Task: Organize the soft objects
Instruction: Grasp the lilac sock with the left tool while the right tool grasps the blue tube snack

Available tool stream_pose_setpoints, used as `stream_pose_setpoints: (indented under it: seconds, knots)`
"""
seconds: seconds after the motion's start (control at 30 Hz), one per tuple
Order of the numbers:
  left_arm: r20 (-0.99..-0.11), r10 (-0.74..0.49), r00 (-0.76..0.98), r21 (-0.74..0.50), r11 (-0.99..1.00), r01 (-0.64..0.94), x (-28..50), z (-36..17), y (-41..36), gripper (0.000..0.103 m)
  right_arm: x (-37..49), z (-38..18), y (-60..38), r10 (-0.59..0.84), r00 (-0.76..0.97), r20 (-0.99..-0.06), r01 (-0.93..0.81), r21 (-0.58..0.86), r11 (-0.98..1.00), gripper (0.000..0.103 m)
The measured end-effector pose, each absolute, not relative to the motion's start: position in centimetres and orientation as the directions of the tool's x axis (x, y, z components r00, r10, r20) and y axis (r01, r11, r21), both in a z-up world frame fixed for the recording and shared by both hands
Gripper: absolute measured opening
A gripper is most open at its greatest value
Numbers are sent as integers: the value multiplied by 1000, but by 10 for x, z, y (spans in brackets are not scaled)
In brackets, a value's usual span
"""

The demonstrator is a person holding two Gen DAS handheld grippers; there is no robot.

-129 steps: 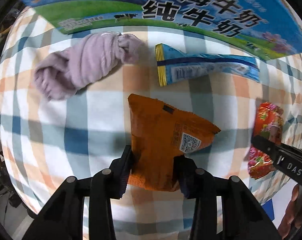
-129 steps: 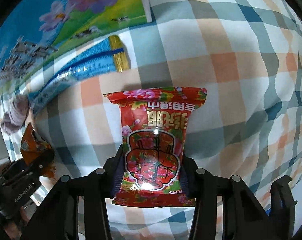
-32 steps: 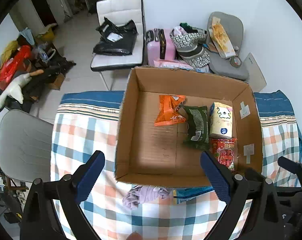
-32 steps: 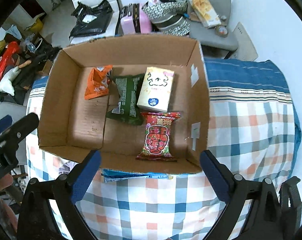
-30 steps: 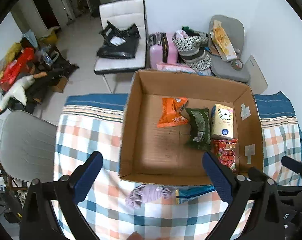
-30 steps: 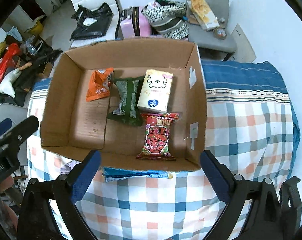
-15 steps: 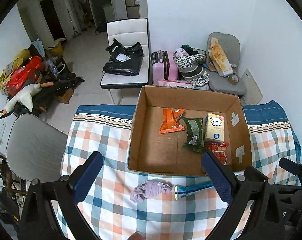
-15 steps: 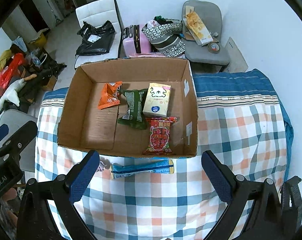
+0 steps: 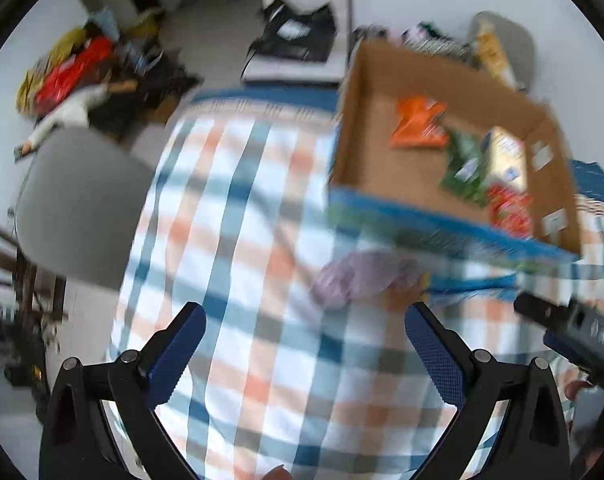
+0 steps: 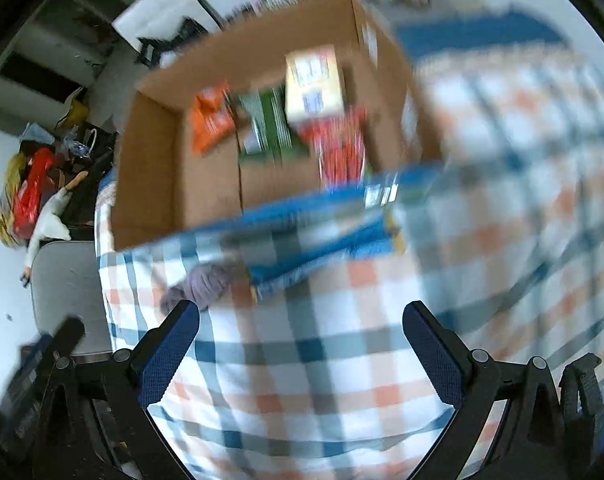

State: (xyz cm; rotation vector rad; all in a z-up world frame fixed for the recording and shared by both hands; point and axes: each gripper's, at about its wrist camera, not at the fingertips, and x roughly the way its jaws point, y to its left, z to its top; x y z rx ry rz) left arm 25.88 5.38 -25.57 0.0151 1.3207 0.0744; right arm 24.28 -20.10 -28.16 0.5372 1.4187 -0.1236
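Inside cardboard box, four packets

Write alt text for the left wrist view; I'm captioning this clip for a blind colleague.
The open left gripper hangs over a checked tablecloth, aimed toward a purple cloth lying in front of a cardboard box. The box holds an orange packet, a green packet, a pale pack and a red packet. The picture is motion-blurred.

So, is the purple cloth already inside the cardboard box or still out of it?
Out. The purple cloth lies bunched on the checked tablecloth, just in front of the cardboard box, next to the blue packet. Neither hand-held gripper holds it.
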Motion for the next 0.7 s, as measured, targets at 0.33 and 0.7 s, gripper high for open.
stream_pose_setpoints:
  seconds: [0.33, 0.7]
  knots:
    - [-985, 82, 150, 66, 992, -106, 257, -317, 74, 102, 257, -395, -193, 330, 139, -934, 583, 347, 735, 78]
    - [-954, 194, 229, 265, 902, 341, 292, -344, 3, 102, 244, -404, -201, 298, 75, -952, 580, 285, 763, 21]
